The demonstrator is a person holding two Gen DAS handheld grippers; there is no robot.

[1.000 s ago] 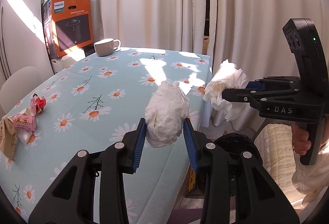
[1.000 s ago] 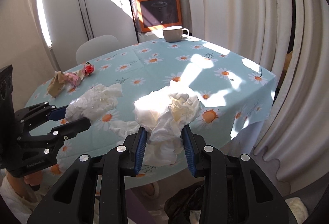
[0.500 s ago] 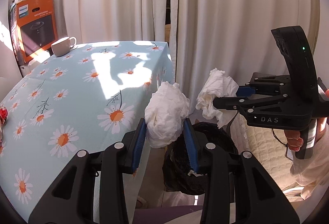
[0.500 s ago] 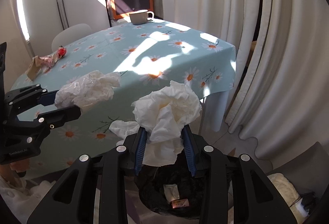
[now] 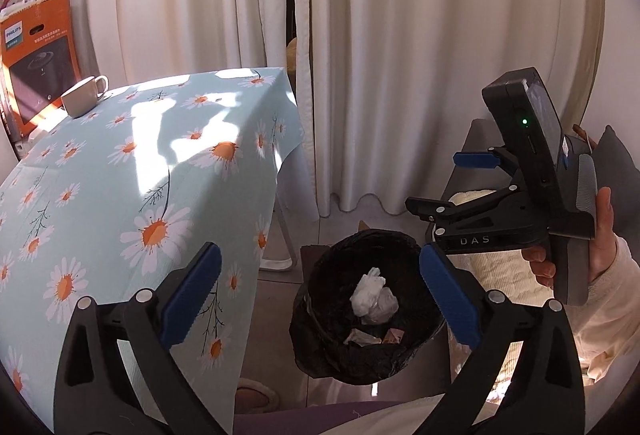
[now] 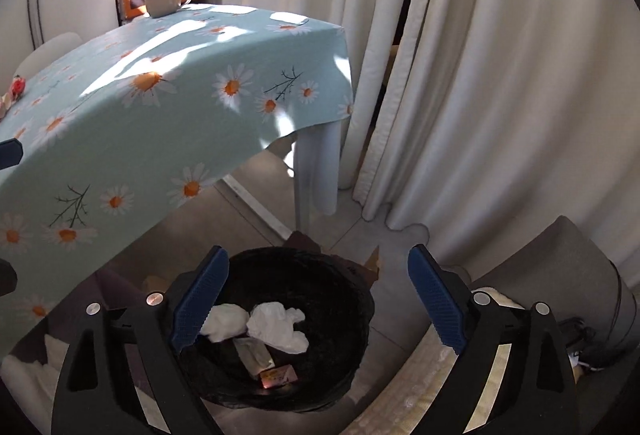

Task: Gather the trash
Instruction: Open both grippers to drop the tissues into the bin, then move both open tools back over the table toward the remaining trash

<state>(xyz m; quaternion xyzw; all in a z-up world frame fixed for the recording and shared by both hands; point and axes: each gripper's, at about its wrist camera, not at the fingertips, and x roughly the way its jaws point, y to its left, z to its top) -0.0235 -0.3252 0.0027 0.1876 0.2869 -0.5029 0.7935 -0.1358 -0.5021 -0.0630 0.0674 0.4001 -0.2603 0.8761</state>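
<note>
Both tissue wads [image 6: 276, 327] dropped into the bin [image 6: 360, 299] beneath each spread, empty tool [image 6: 318, 295].

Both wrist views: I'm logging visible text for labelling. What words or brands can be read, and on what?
"PHILIPS": orange cardboard box behind the table.
"DAS": black right gripper body.
Smaller print on the box: too small to read.
Wrapper in the black bin: unreadable.

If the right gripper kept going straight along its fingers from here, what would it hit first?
Most likely the crumpled tissues lying in the black-lined trash bin. The right gripper is open and empty, pointing down into the bin mouth with nothing between, though depth is hard to judge.
</note>
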